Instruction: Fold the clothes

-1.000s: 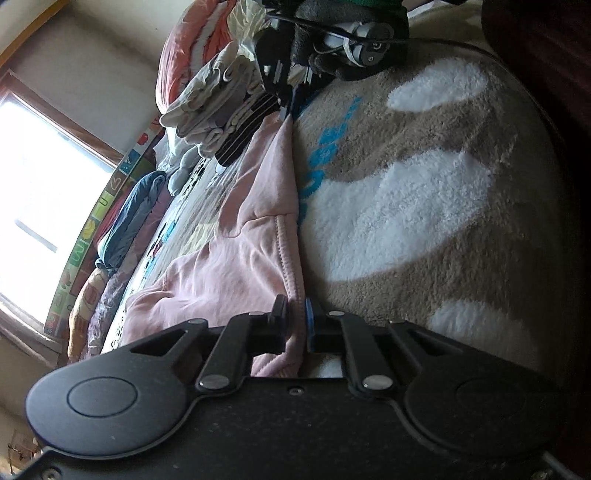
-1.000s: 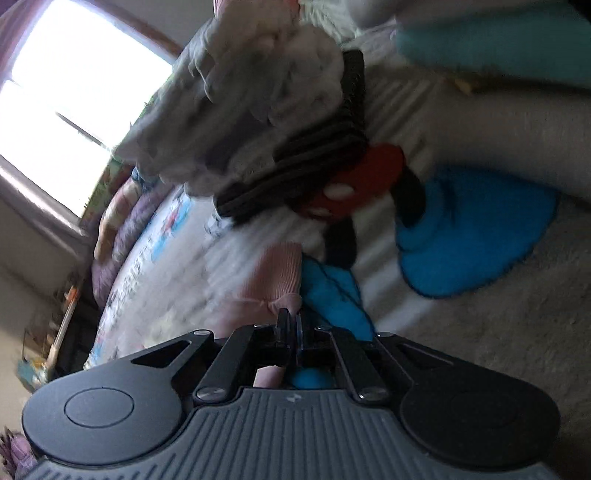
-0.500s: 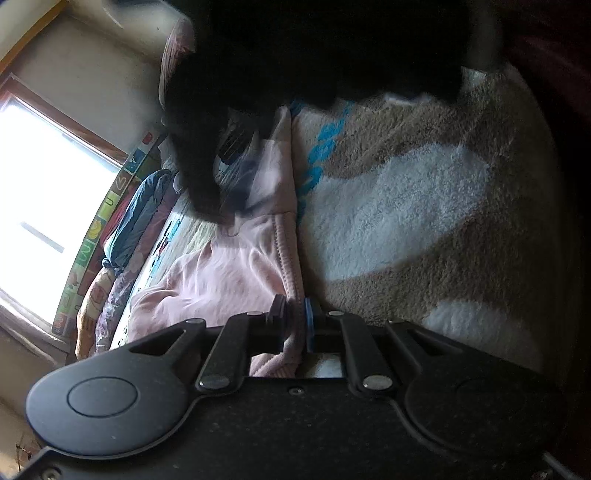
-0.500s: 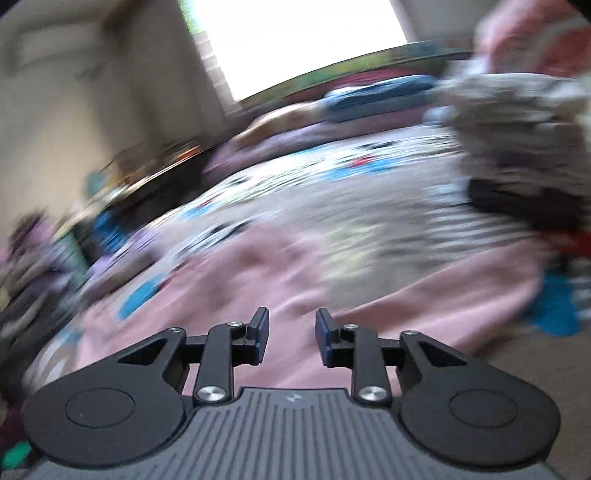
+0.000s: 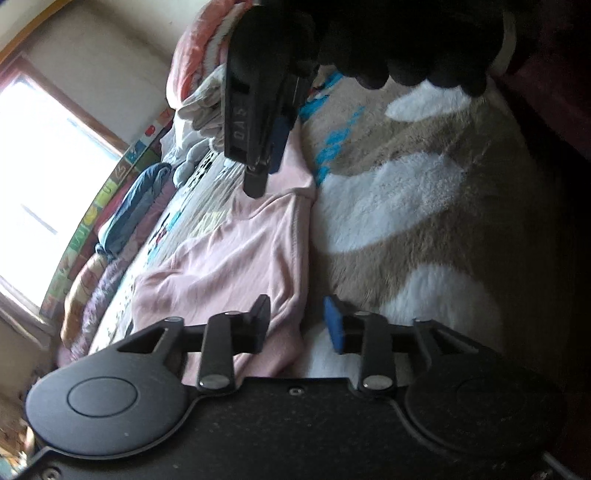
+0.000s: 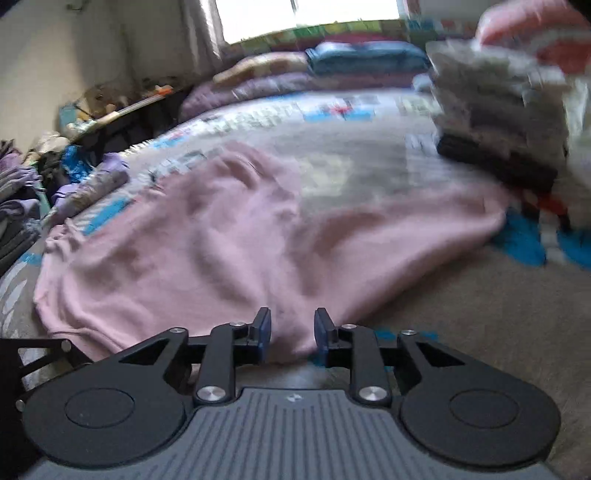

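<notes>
Right wrist: pink garment (image 6: 207,236) lengthwise left-right.

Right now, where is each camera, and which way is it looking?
Left wrist: on the left gripper, looking along the pink shirt and rug; its open fingers and the right gripper show.
Right wrist: on the right gripper, facing the window across the bed; its open fingers show.
Shared: the shirt.
</notes>
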A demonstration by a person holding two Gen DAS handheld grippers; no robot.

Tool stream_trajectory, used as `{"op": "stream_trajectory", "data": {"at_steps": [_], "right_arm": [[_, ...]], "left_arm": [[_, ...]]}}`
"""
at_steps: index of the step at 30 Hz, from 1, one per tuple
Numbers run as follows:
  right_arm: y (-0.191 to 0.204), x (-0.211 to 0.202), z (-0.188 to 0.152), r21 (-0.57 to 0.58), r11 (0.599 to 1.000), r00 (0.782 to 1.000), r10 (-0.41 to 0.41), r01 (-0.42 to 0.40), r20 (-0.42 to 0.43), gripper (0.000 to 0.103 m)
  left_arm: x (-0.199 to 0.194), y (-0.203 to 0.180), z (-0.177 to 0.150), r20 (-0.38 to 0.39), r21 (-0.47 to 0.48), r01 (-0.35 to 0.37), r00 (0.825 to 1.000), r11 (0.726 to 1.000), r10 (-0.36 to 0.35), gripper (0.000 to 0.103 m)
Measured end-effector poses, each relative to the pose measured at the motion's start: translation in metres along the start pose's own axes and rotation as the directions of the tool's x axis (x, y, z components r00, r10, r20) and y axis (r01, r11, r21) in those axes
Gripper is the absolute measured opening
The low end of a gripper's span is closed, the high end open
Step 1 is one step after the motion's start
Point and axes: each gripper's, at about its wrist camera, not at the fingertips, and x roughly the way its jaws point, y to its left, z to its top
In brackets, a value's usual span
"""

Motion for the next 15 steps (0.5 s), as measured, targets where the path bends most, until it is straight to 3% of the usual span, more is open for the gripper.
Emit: {"op": "stream_trajectory", "data": {"at_steps": [5, 8, 10, 12, 15], "right_arm": [[0.025, -0.007, 0.007, -0.119, 0.993, 0.996, 0.037, -0.026, 0.087, 0.027], [0.024, 0.007, -0.005, -0.103, 0.993, 0.998, 0.056, -0.051, 0.042, 0.025], [0.016, 0.023, -0.023, -0.077, 0.996, 0.999, 0.044, -0.046, -0.026, 0.024], [0.009, 0.018, -0.033, -0.046, 0.997, 0.998, 0.064, -0.063, 0.024, 0.024], [0.012, 0.007, -0.033, -0.039, 0.998, 0.998, 0.052, -0.050, 0.035, 0.025]], "left_arm": [[-0.009, 0.016, -0.003, -0.001, -0.138, 0.008, 1.000, 0.990, -0.008, 0.038], [-0.003, 0.012, -0.001, -0.013, -0.168, -0.013, 1.000, 0.986, 0.011, 0.038], [0.008, 0.006, -0.005, -0.057, -0.175, 0.035, 0.997, 0.984, -0.046, 0.034], [0.007, -0.001, -0.006, -0.049, -0.144, 0.020, 0.998, 0.989, -0.028, 0.034], [-0.002, 0.003, 0.005, -0.015, -0.168, 0.007, 1.000, 0.986, -0.010, 0.037]]}}
